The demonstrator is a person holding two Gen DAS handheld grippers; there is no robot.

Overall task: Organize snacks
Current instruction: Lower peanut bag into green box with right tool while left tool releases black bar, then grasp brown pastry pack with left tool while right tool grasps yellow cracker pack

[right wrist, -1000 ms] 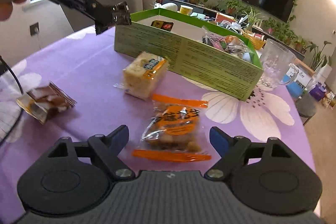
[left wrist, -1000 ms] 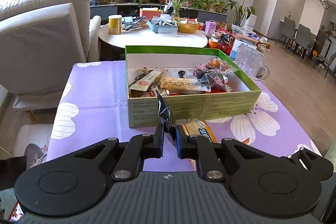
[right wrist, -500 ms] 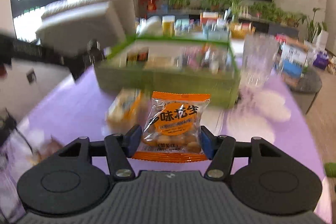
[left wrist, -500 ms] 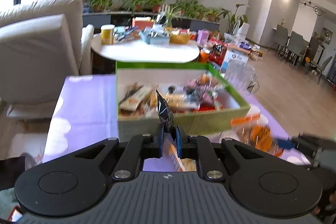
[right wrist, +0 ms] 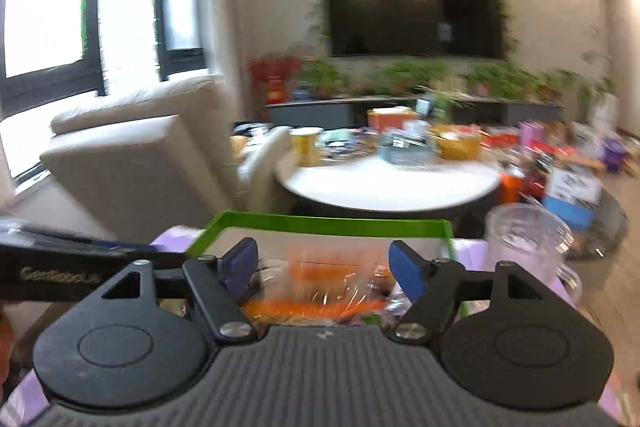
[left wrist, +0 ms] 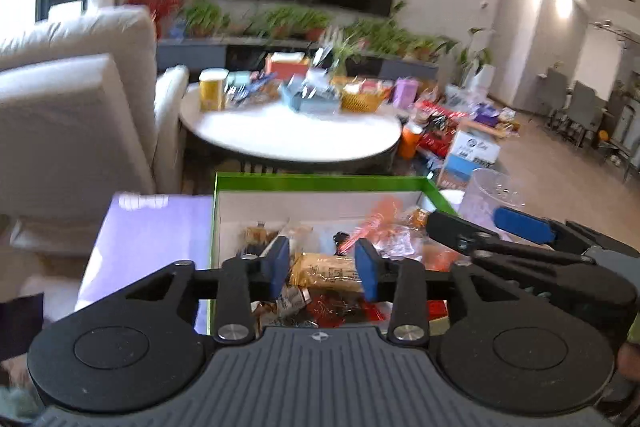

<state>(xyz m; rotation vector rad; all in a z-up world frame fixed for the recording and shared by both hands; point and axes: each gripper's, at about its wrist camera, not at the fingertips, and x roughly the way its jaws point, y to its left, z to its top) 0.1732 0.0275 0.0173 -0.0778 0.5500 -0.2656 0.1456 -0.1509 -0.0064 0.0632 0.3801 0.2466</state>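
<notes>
The green cardboard box [left wrist: 320,181] stands on the purple flowered tablecloth [left wrist: 148,227] and holds several wrapped snacks, among them a tan bar [left wrist: 326,271]. My left gripper [left wrist: 321,269] is open and empty above the box's near part. My right gripper [right wrist: 323,271] is open above the same box [right wrist: 320,223]. The orange peanut packet [right wrist: 320,291] lies blurred below and between the right gripper's blue pads, apart from them. The right gripper also shows at the right of the left wrist view [left wrist: 500,239].
A clear glass mug [right wrist: 528,243] stands just right of the box. A white round table [left wrist: 288,135] with jars and baskets is behind it. A cream sofa [left wrist: 76,107] is at the left. Boxes sit on the floor at the right [left wrist: 472,151].
Both grippers moved forward over the box and opened. The left let go of the dark foil packet. The right let go of the orange peanut packet, which now lies in the box.
</notes>
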